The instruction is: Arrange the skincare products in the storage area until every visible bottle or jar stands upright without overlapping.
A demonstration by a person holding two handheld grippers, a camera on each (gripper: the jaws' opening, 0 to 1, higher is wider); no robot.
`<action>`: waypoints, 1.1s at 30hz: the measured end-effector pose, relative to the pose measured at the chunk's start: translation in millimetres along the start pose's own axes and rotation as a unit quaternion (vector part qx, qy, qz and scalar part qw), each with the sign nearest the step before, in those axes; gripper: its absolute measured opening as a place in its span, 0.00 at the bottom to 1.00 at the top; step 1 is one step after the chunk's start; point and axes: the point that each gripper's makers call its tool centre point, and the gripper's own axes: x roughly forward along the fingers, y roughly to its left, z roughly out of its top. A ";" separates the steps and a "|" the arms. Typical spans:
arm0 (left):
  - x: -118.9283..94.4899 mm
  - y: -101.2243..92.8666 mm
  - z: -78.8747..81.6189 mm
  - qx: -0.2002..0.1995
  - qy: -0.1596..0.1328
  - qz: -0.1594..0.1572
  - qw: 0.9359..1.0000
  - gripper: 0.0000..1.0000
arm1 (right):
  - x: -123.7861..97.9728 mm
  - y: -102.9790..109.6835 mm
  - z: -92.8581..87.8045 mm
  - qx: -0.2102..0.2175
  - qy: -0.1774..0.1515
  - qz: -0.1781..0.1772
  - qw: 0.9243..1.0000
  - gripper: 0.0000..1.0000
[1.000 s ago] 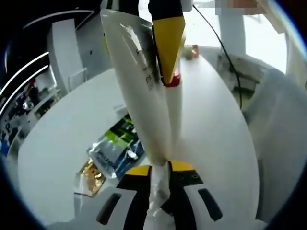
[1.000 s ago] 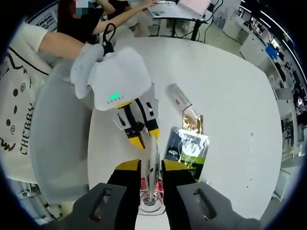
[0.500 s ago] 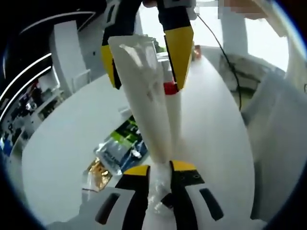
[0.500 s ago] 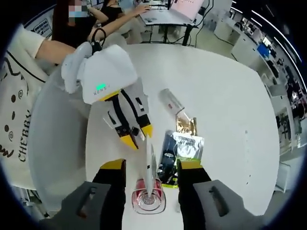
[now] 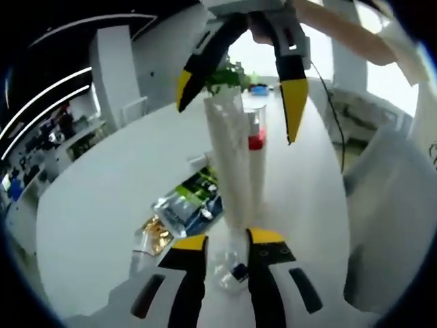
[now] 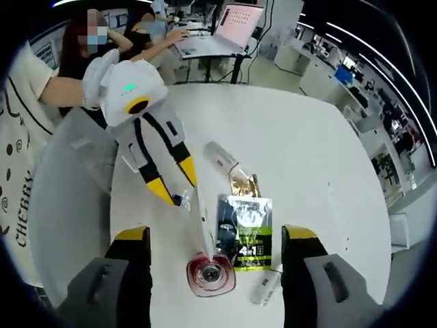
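My jaws are yellow-tipped on black; the tube (image 5: 230, 160) is white, its cap (image 6: 210, 275) clear red; the sachet (image 6: 244, 232) black and green; table (image 6: 321, 164) white.

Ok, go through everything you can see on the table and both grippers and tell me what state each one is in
Left gripper: shut on the clear bag's lower end.
Right gripper: open, jaws wide apart.
Clear bag: held upright.
Red-capped bottle: standing upright.
Green sachet: lying flat.
Gold sachet: lying flat.
Small tube: lying on its side.
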 end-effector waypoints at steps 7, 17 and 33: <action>-13.0 -2.5 8.3 -0.023 -0.014 0.023 0.999 0.35 | -14.6 1.8 -14.4 0.035 -0.026 -0.031 0.999 0.90; -31.1 8.8 4.4 -0.047 -0.015 0.050 0.998 0.48 | -25.7 12.4 -36.2 0.074 -0.046 -0.048 0.995 0.93; -54.1 15.2 -11.3 -0.067 -0.004 0.061 0.996 0.69 | -26.8 26.8 -53.7 0.101 -0.052 -0.066 0.991 0.97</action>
